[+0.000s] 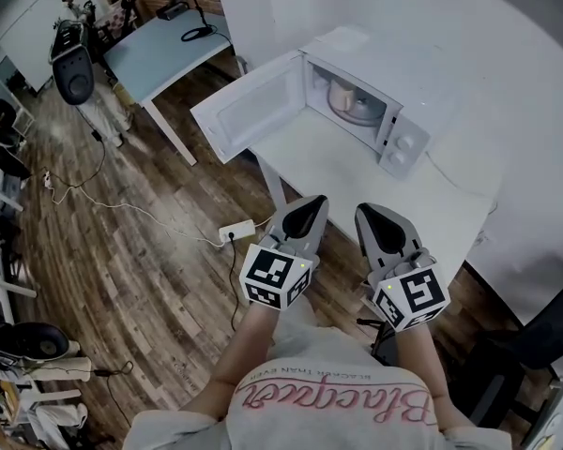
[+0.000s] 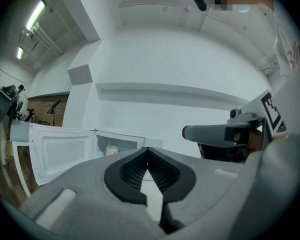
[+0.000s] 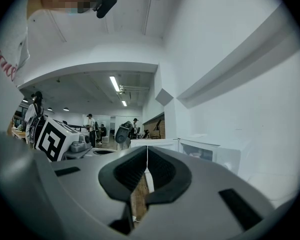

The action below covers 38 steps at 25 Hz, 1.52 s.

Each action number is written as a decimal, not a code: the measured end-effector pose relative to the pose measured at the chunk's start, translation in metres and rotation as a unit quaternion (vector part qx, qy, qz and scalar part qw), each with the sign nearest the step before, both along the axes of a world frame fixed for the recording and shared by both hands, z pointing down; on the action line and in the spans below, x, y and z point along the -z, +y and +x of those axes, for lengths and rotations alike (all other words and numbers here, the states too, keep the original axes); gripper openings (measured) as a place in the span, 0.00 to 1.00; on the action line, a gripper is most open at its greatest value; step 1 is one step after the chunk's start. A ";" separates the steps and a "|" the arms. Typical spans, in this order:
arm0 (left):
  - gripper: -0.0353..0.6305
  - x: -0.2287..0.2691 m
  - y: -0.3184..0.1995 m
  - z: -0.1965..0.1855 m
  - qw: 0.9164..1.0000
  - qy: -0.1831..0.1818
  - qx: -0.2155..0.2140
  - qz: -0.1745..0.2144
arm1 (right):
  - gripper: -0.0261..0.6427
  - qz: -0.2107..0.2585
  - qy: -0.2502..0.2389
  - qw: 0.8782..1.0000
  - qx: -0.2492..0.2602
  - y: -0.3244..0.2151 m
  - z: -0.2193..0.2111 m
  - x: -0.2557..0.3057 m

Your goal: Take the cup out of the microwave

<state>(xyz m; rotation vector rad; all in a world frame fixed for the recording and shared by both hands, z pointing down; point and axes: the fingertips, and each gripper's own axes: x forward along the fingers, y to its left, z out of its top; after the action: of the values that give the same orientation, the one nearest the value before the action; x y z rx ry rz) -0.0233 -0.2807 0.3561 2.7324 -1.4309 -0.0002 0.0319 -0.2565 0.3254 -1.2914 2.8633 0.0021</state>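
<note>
At far left, a person (image 1: 75, 12) stands on the wooden floor (image 1: 122, 251) beside a grey-blue table (image 1: 159, 54). A white power strip (image 1: 236, 231) and its cable lie on the boards nearer the camera.

To the right, a white microwave (image 1: 394, 111) sits on a white table (image 1: 357, 172), its door (image 1: 249, 106) swung wide open toward the left. The cup (image 1: 342, 94), pale in colour, stands inside the microwave on the round plate (image 1: 364, 113), toward the left of the cavity, with nothing touching it. Two knobs (image 1: 403, 148) show on the panel at the oven's right end.

In the foreground, the person wearing the camera holds both tools level and side by side near the table's front edge, well apart from the cup. The left gripper (image 1: 314, 202) has its jaws closed tip to tip with nothing between them. Its own view looks across at the open door and the cup in the cavity. Just to its right, the right gripper (image 1: 366, 210) likewise has its jaws pressed together and empty, with the microwave ahead and to its right in its view.

At far right, a dark chair (image 1: 544, 345) stands beside the white table.
</note>
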 end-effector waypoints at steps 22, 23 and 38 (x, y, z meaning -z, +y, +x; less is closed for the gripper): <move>0.06 -0.001 -0.136 -0.047 0.999 0.026 -0.046 -0.014 | 0.06 -0.019 -0.012 0.999 -0.041 -0.126 -0.050 -0.004; 0.06 -0.002 -0.141 -0.050 0.998 0.026 -0.050 -0.015 | 0.06 -0.021 -0.016 0.999 -0.042 -0.132 -0.053 -0.004; 0.06 -0.022 -0.216 -0.075 0.993 0.017 -0.108 -0.035 | 0.06 -0.005 -0.002 0.998 -0.057 -0.199 -0.095 -0.012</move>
<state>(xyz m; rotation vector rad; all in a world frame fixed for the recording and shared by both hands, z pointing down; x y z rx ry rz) -0.0980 -0.4962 0.3779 2.7997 -1.0976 0.0117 -0.0635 -0.4552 0.3370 -1.4537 2.7840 -0.0138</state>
